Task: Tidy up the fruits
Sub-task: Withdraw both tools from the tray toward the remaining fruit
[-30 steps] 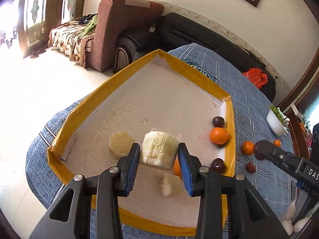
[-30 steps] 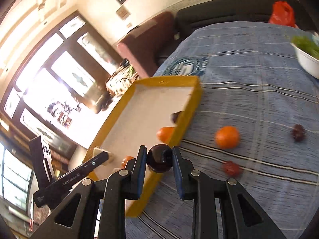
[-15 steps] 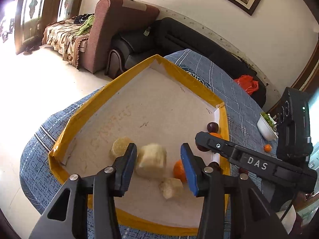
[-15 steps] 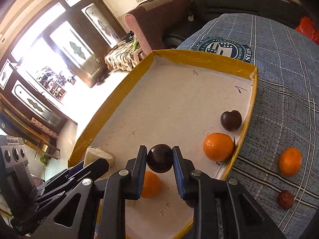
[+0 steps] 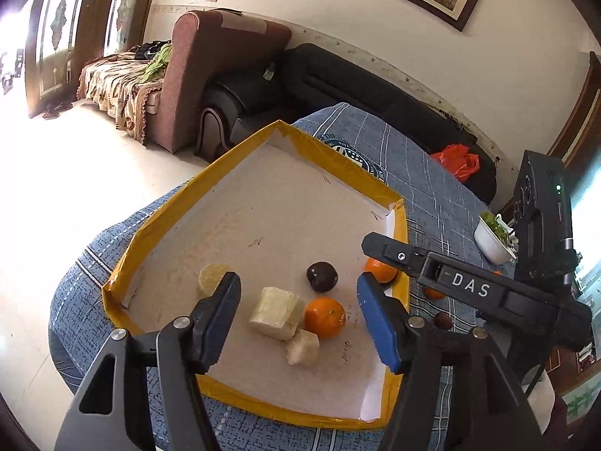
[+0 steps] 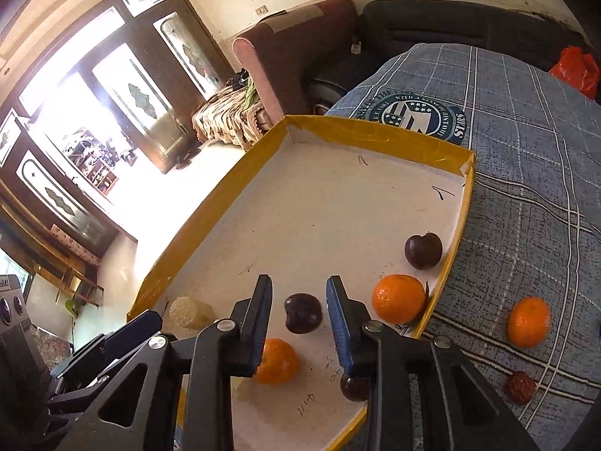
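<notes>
A yellow-rimmed cardboard tray [image 5: 240, 150] [image 6: 372, 129] lies on the blue checked tablecloth. My left gripper [image 5: 298, 314] is open above the tray's near part; a pale cut chunk [image 5: 276, 312] lies below it, with a smaller chunk [image 5: 302, 345], a round pale piece [image 5: 208, 278] and an orange [image 5: 325, 315]. My right gripper [image 6: 299, 308] is open, with a dark plum [image 6: 303, 312] [image 5: 322, 276] loose between its fingers on the tray floor. Another plum [image 6: 423, 250] and an orange [image 6: 399, 298] lie by the right rim.
Outside the tray on the cloth lie an orange [image 6: 529, 322] and a small red fruit [image 6: 521, 387]. A white bowl of greens [image 5: 494, 238] stands further right. Sofas [image 5: 210, 75] stand beyond the table.
My left gripper opened, dropped the pale chunk in the tray and drew back. My right gripper carried the dark plum over the tray, opened and released it.
</notes>
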